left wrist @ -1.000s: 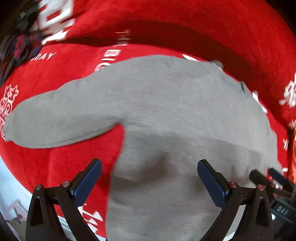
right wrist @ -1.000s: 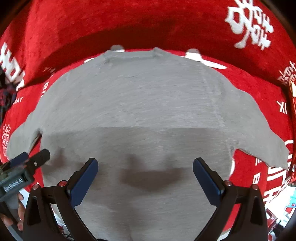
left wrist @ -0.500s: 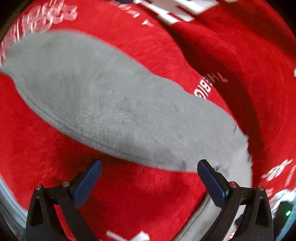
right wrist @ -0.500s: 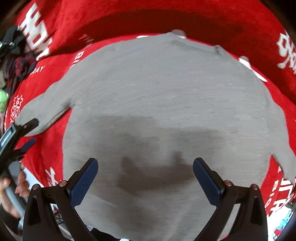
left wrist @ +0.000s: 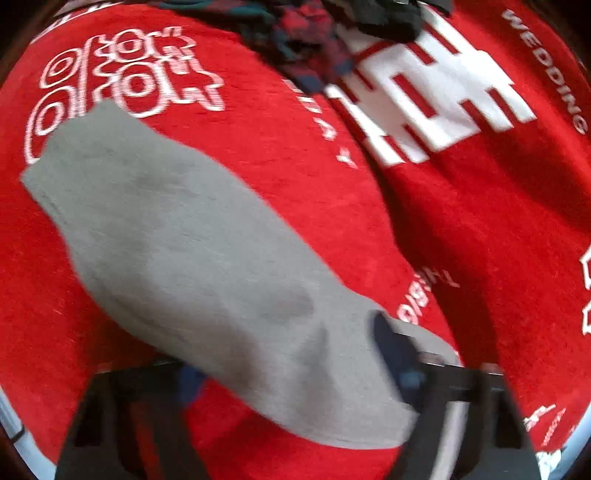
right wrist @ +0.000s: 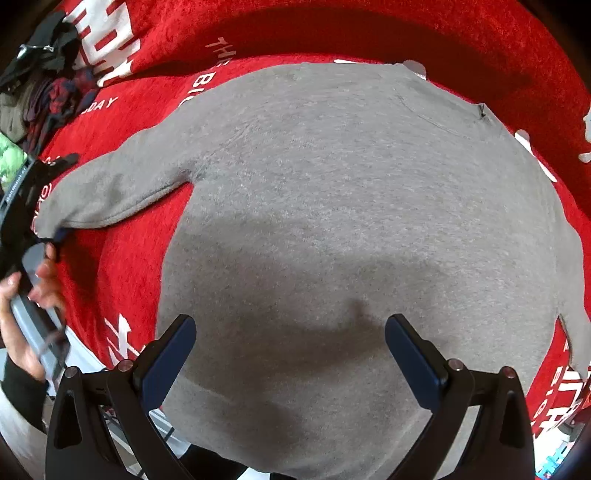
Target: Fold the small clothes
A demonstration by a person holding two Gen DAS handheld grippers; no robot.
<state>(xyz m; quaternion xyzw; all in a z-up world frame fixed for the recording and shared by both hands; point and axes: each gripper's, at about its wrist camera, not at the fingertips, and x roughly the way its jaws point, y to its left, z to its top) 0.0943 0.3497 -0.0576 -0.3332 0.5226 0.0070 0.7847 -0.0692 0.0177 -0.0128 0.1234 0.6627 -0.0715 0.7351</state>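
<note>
Two close downward views, perhaps overlapping

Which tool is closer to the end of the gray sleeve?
Left. The left tool is closing around the sleeve; the right tool hangs open over the sweater's body.

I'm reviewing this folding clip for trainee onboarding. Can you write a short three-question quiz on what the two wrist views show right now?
1. True or false: the right gripper grips the grey sweater.
2. Which part lies between the left gripper fingers? A) collar B) sleeve C) hem
3. Fill in: the sweater lies spread on a ____ cloth with white print.

Key: 1 false, it hangs open above the sweater; 2 B, jaws closing; 3 red.
</note>
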